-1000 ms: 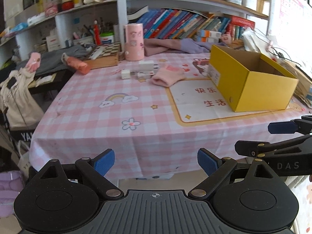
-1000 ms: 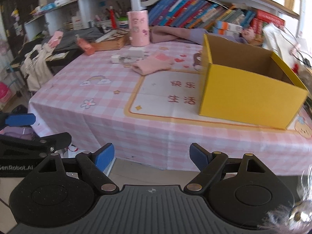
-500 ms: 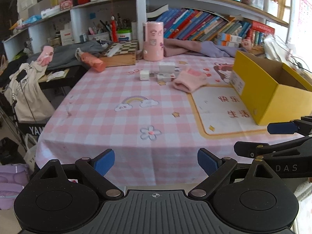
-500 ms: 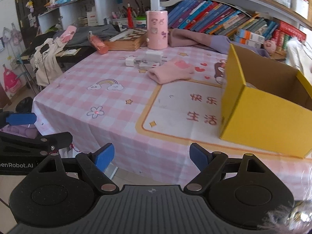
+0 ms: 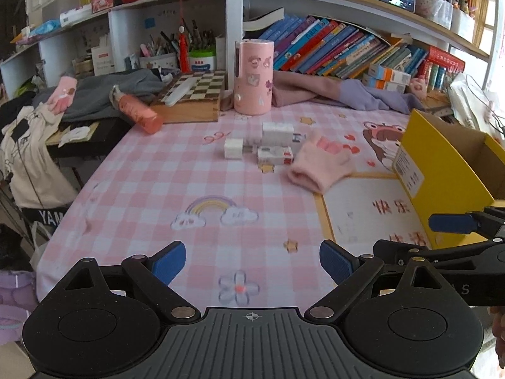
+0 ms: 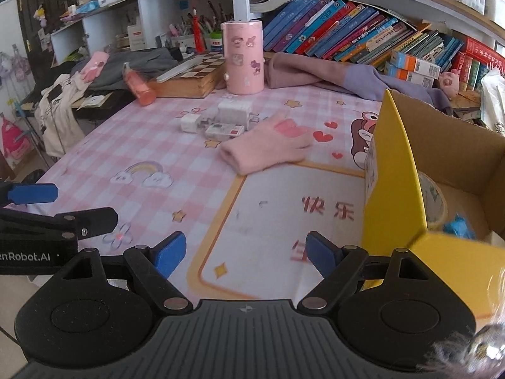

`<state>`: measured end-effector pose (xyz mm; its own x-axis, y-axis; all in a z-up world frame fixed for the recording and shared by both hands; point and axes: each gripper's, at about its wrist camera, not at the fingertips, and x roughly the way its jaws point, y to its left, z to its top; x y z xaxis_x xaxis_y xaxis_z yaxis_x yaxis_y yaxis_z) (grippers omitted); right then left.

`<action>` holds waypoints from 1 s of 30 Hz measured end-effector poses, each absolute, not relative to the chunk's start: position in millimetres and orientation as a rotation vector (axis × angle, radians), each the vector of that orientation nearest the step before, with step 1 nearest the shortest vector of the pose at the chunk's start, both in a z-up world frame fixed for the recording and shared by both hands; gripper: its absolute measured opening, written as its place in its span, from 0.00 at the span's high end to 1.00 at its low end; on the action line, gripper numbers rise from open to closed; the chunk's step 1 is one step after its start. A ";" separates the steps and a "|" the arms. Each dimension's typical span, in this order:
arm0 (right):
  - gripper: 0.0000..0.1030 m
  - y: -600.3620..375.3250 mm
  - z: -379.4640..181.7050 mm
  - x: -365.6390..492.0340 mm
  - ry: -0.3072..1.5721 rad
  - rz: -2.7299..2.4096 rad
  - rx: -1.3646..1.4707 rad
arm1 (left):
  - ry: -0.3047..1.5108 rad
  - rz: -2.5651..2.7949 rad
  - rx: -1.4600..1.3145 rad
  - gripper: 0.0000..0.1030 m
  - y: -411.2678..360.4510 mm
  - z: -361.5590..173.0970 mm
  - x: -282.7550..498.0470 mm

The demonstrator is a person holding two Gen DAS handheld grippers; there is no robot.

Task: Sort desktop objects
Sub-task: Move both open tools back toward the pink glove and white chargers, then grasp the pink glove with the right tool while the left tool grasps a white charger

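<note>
While both tools hover over the near edge of the bench, you hold the left hand-held gripper with its blue pads spread wide and nothing between them; the right hand-held gripper is equally wide and empty. Just beyond the right tool stands the yellow box, open at the top, with a roll of tape and a small blue item already inside.

Farther in, near the middle of the bench, lies the pink glove, flat, its cuff toward you. Judge it light, soft and limp: it will sag and fold when lifted. Pinch it across the ribbed cuff, where the fabric is thickest, and close fully.

Just beside the glove, to its left, sit the white chargers and a small red-and-white packet, touching or nearly so. These appear rigid, light and smooth; grip each across its flat sides, squarely, to prevent slipping.

Behind them stands the pink canister, upright, beside a chessboard.
</note>
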<state>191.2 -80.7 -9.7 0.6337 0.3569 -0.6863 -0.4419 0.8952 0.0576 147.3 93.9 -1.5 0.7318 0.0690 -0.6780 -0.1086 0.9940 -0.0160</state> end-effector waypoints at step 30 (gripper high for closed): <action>0.22 -18.4 -43.3 331.7 0.820 0.537 -0.121 | 0.768 0.214 -0.034 0.09 120.1 5.6 250.1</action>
